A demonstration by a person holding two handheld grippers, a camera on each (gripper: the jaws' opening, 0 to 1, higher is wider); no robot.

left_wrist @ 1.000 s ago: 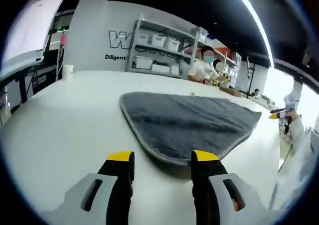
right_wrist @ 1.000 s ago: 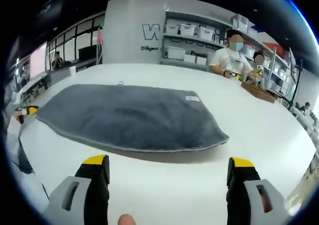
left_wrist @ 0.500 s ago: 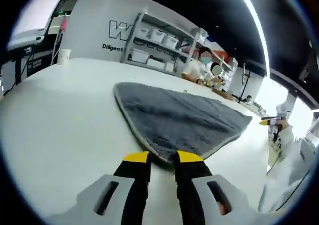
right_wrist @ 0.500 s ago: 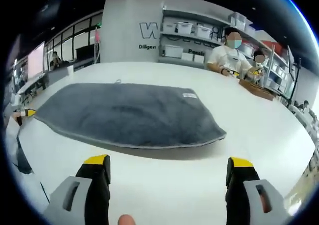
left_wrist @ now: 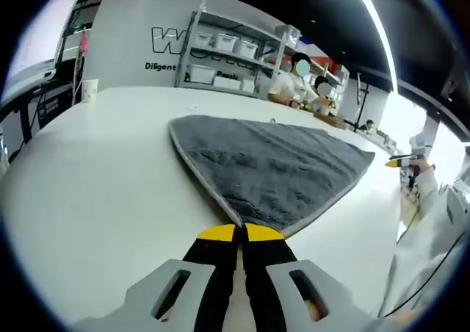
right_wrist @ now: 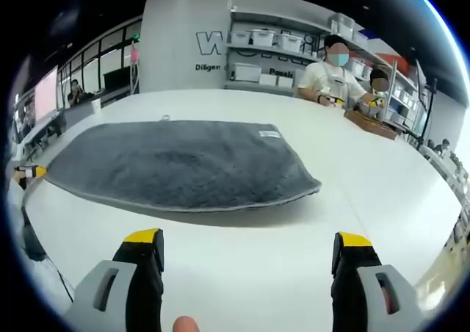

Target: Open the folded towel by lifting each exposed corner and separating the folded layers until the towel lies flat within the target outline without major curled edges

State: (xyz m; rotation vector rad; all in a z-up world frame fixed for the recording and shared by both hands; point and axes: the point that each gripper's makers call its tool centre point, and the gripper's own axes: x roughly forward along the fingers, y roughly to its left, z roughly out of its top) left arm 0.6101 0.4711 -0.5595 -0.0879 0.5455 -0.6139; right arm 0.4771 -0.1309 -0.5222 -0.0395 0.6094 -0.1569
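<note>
A grey folded towel [left_wrist: 272,167] with a pale hem lies on the white table [left_wrist: 88,185]. Its near corner runs down between the yellow tips of my left gripper [left_wrist: 240,233], which is shut on that corner. In the right gripper view the same towel [right_wrist: 176,163] stretches across the table, a small white label [right_wrist: 269,134] on its top. My right gripper [right_wrist: 246,240] stands wide open a little short of the towel's near hem, with nothing between its jaws. The left gripper's yellow tip [right_wrist: 29,172] shows at the towel's far left end.
A white cup [left_wrist: 89,90] stands at the table's far left edge. Two people [right_wrist: 330,75] work at the far side beside a tray [right_wrist: 371,123]. Shelves with white bins [right_wrist: 257,53] line the back wall. A white sleeve [left_wrist: 440,222] reaches in at the right.
My left gripper's jaws have gone from open to shut on the towel's near corner. The right gripper has stayed open and nearly still.
</note>
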